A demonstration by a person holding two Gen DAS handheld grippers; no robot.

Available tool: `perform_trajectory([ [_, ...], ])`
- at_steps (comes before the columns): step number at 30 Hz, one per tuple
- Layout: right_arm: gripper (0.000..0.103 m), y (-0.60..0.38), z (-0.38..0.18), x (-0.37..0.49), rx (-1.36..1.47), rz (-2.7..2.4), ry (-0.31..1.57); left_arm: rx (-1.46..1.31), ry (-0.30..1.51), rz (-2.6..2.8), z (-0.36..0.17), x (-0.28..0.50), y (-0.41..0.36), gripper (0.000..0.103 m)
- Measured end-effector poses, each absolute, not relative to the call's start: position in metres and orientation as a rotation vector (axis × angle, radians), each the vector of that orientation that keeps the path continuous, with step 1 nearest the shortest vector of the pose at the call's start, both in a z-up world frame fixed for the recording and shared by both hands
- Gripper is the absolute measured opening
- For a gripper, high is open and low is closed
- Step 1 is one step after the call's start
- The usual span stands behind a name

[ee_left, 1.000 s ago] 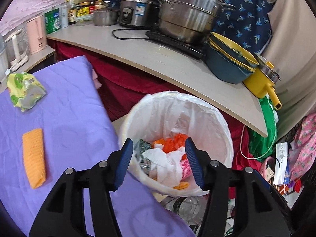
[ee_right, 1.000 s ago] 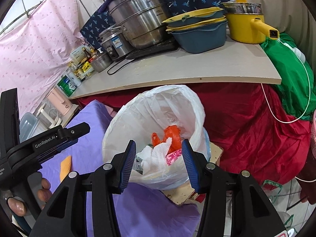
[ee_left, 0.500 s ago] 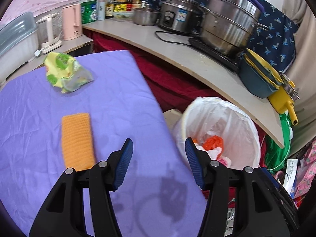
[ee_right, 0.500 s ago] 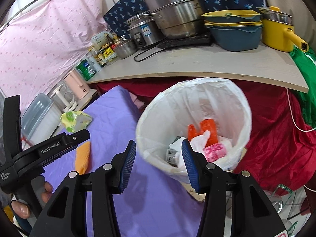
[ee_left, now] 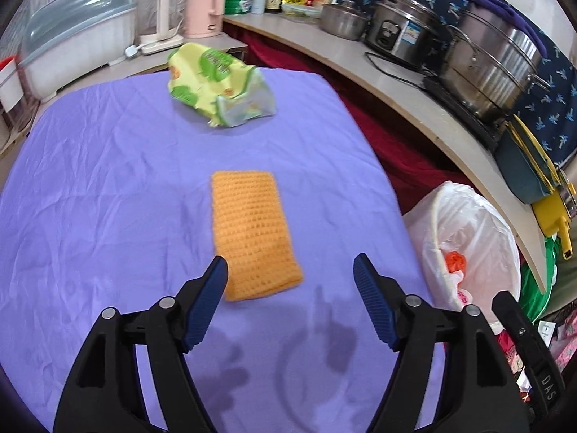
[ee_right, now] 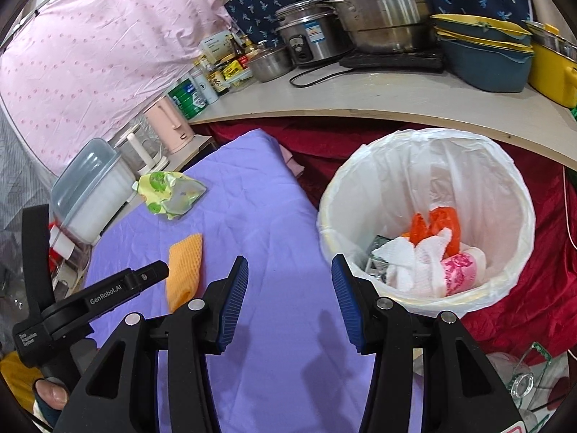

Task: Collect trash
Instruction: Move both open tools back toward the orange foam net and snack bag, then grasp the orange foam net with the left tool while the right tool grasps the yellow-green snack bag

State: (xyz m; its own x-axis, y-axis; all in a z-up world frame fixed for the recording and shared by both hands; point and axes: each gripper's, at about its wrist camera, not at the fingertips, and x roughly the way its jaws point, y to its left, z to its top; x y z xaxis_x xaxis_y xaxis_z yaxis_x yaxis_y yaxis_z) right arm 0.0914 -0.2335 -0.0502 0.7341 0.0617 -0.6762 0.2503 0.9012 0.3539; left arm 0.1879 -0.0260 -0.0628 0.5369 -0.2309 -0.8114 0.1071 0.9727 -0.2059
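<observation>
A crumpled green and yellow wrapper (ee_left: 220, 86) (ee_right: 169, 195) lies at the far end of the purple-covered table (ee_left: 90, 198) (ee_right: 270, 234). An orange knitted cloth (ee_left: 252, 231) (ee_right: 184, 270) lies flat nearer to me. My left gripper (ee_left: 290, 270) hovers just short of the cloth's near end; its jaws are opening and hold nothing. The white-lined bin (ee_right: 425, 213) (ee_left: 465, 238) stands off the table's right edge, with tissue, orange plastic and a pink wrapper inside. My right gripper (ee_right: 290, 274) is open and empty over the table beside the bin.
A curved counter (ee_right: 378, 97) behind carries steel pots, a rice cooker, a yellow pot, bottles and a pink kettle (ee_left: 203, 5). A lidded plastic box (ee_left: 68, 57) stands at the table's far left. Red cloth (ee_right: 541, 252) drapes below the counter. A hand (ee_right: 50, 393) holds the left tool.
Both grippers swung left from above the bin to over the purple table. The left one now faces the orange cloth and wrapper, and its jaws have spread wider.
</observation>
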Motion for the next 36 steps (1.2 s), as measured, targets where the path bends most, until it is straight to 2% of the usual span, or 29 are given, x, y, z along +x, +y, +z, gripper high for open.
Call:
perform_trajectory([
  [7,0.047,-0.219,-0.057,0.108,0.436,-0.081,0.769,-0.149,1.031,-0.150,-0.088,0.197,-0.014,0.080],
  [20,0.047,-0.212,-0.072,0.132,0.437,-0.076,0.809,-0.138,1.118,-0.141,-0.127,0.219,-0.016,0.078],
  [22,0.047,-0.211,-0.074,0.134,0.437,-0.076,0.813,-0.121,1.113,-0.139,-0.128,0.220,-0.016,0.073],
  [27,0.047,-0.206,-0.077,0.139,0.435,-0.073,0.826,-0.092,1.102,-0.142,-0.127,0.221,-0.015,0.054],
  [28,0.047,-0.206,-0.077,0.139,0.434,-0.072,0.827,-0.088,1.099,-0.142,-0.127,0.221,-0.014,0.044],
  [29,0.047,-0.205,-0.077,0.140,0.432,-0.072,0.827,-0.083,1.098,-0.142,-0.127,0.221,-0.014,0.030],
  [30,0.047,-0.204,-0.077,0.140,0.430,-0.073,0.827,-0.081,1.102,-0.146,-0.127,0.221,-0.012,0.023],
  [33,0.047,-0.200,-0.077,0.141,0.427,-0.077,0.837,-0.107,1.115,-0.168,-0.126,0.222,-0.006,0.017],
  [36,0.047,-0.198,-0.073,0.139,0.436,-0.078,0.828,-0.102,1.116,-0.171,-0.123,0.220,-0.003,0.016],
])
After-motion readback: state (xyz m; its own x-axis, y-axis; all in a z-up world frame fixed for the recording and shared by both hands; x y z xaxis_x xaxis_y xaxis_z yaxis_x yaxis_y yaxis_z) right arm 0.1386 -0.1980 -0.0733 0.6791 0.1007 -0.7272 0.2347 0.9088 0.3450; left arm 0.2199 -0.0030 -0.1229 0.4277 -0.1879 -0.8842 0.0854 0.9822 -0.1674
